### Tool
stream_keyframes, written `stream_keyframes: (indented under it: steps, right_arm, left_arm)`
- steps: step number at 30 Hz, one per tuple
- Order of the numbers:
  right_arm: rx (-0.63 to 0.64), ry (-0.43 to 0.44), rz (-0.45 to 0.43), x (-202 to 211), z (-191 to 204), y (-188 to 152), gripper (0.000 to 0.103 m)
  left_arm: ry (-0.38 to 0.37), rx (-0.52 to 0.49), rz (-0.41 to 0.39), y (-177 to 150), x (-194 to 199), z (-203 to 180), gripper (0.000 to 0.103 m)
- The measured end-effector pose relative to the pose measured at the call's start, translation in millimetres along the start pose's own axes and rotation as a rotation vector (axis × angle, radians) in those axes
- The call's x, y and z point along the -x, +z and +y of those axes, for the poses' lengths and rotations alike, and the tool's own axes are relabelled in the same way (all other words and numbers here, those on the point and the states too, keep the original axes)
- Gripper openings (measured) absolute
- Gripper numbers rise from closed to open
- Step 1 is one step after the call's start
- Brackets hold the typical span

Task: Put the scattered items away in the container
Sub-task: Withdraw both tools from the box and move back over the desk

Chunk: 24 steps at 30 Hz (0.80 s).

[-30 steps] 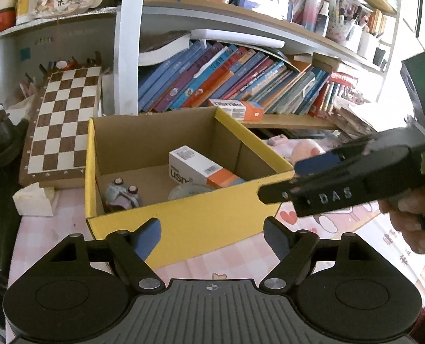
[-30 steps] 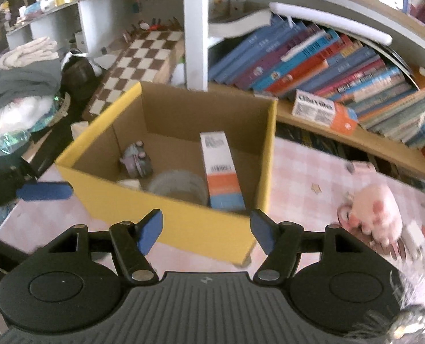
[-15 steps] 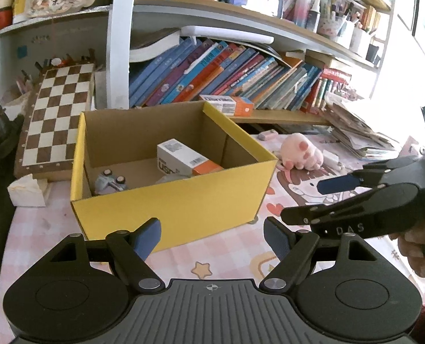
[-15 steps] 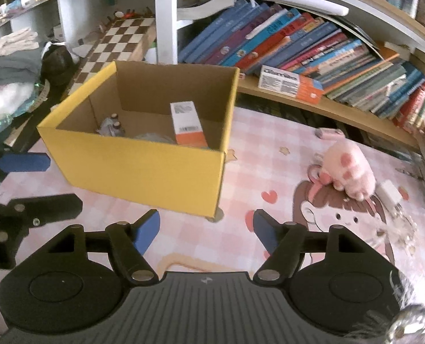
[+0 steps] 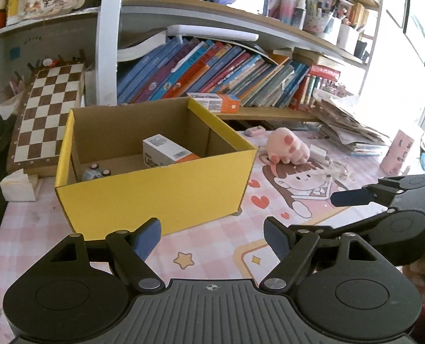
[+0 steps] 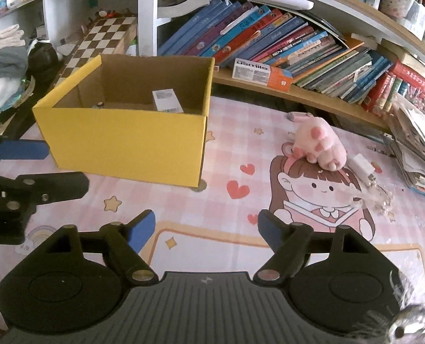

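Now, going from left to right, the yellow box (image 6: 123, 140) is seen first, open at the top, on the left of the pink table mat (image 6: 241, 238). A white and orange carton (image 5: 168, 153) and a small toy (image 5: 93, 173) are already lying inside it. The left gripper (image 5: 212, 236) is held near the box with its jaws apart and nothing between them. The right gripper (image 6: 206, 228) is held low over the mat, jaws apart too, and empty.

Further right, the pink plush paw (image 6: 319, 143) is still left out on the mat, well apart from the box. It is judged to be the next thing to fetch. Its long side runs from far left to near right, with the toe pads turned up. A reach to the right and a wide grip across its short side would be needed.
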State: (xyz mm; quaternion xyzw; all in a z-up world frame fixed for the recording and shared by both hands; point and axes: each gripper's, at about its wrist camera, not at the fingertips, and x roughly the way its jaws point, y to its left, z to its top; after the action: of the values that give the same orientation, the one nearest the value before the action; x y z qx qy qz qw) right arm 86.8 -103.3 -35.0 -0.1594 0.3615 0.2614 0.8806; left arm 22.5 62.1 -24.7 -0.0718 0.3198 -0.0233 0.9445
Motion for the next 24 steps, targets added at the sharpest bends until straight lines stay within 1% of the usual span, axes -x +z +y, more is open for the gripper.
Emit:
stream_keyframes:
  steps: [6, 12, 17, 20, 24]
  right_arm:
    - [-0.029, -0.05, 0.004, 3, -5, -7, 0.088]
    - [-0.053, -0.081, 0.005, 5, -14, -13, 0.092]
    - [-0.054, -0.078, 0.001, 3, -26, -14, 0.093]
    - [-0.052, -0.068, -0.002, 3, -35, -14, 0.093]
    - [-0.041, -0.054, -0.006, 2, -49, -13, 0.093]
  left_arm:
    - [-0.023, -0.018, 0.012, -3, -2, -7, 0.082]
    - [-0.025, -0.031, 0.02, -1, -7, -16, 0.082]
    - [-0.01, -0.04, 0.024, 1, -11, -28, 0.083]
    - [0.006, -0.036, 0.021, 3, -14, -37, 0.087]
    - [0.026, -0.026, 0.027, 5, -19, -49, 0.088]
